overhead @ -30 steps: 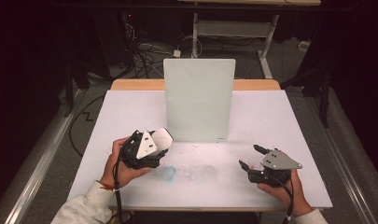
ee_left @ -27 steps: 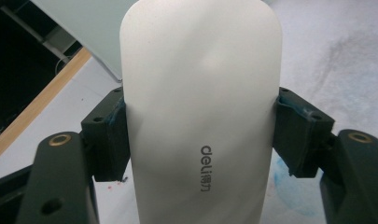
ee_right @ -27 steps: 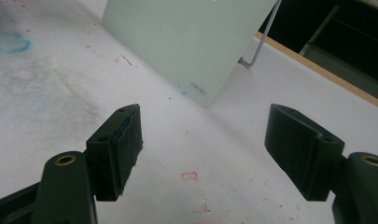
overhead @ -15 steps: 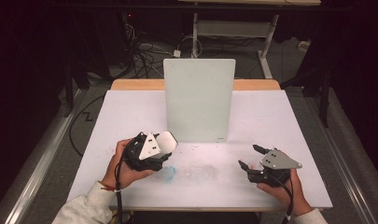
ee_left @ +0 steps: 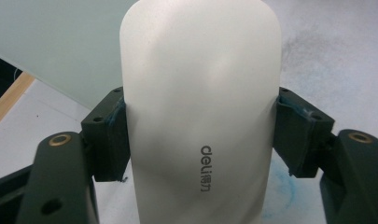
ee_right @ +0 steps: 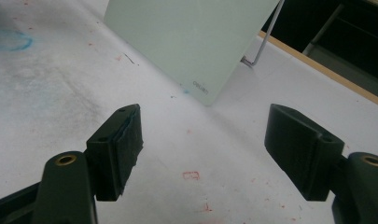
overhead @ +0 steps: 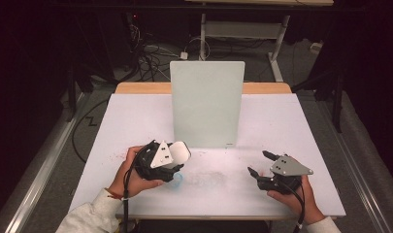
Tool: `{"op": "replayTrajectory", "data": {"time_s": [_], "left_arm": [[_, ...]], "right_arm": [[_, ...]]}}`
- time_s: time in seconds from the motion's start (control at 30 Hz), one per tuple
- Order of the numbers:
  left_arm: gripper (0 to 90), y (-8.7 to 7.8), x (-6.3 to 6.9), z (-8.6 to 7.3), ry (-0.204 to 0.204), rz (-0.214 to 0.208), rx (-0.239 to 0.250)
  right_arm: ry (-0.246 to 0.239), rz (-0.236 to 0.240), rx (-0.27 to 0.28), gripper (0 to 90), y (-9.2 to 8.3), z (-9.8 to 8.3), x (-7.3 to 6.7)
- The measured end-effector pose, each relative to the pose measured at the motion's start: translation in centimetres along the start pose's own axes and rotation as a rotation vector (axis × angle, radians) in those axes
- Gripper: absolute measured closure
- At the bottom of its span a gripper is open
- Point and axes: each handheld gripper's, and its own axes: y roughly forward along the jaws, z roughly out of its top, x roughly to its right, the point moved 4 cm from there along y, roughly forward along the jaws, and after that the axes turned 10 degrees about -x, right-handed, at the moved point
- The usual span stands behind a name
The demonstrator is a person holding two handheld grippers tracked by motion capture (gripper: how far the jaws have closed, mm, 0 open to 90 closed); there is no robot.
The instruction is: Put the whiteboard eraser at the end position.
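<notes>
Clearly the left claw (overhead: 177,158) is closed on a white eraser (ee_left: 200,107), a smooth rounded block with "deli" printed on it; the two pads press its long sides, so the flat wiping face can probably turn down to the table (overhead: 136,116). It is held low over the near left part of the table, just beside a faint blue smear (overhead: 178,178) and a grey smudged patch (overhead: 208,177) a little to the right. I judge the eraser is kept there because these marks are what must be wiped.

The right claw (overhead: 259,163) is at the near right, well apart from the eraser. Its jaws stand wide open and hold nothing; only bare table shows between them in the right gripper view. It seems to wait, out of the way of the wiping.

A pale whiteboard (overhead: 207,104) stands upright on a wire stand (ee_right: 263,39) at the far middle, behind both claws, touched by neither.
</notes>
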Motion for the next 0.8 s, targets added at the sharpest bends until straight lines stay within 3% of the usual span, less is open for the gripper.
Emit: {"op": "replayTrajectory", "data": {"time_s": [0.33, 0.6, 0.8], "left_arm": [[28.6, 0.8, 1.3, 1.3, 0.069, -0.067, -0.023], [28.6, 1.8, 2.2, 2.4, 0.159, -0.131, -0.078], [28.6, 2.8, 2.7, 3.2, 0.199, -0.175, -0.111]], "right_arm": [[-0.001, -0.002, 0.005, 28.1, -0.4, -0.1, -0.1], [-0.01, -0.002, -0.002, 28.0, -0.3, -0.2, -0.2], [-0.01, 0.001, -0.005, 28.1, -0.2, -0.3, -0.3]]}}
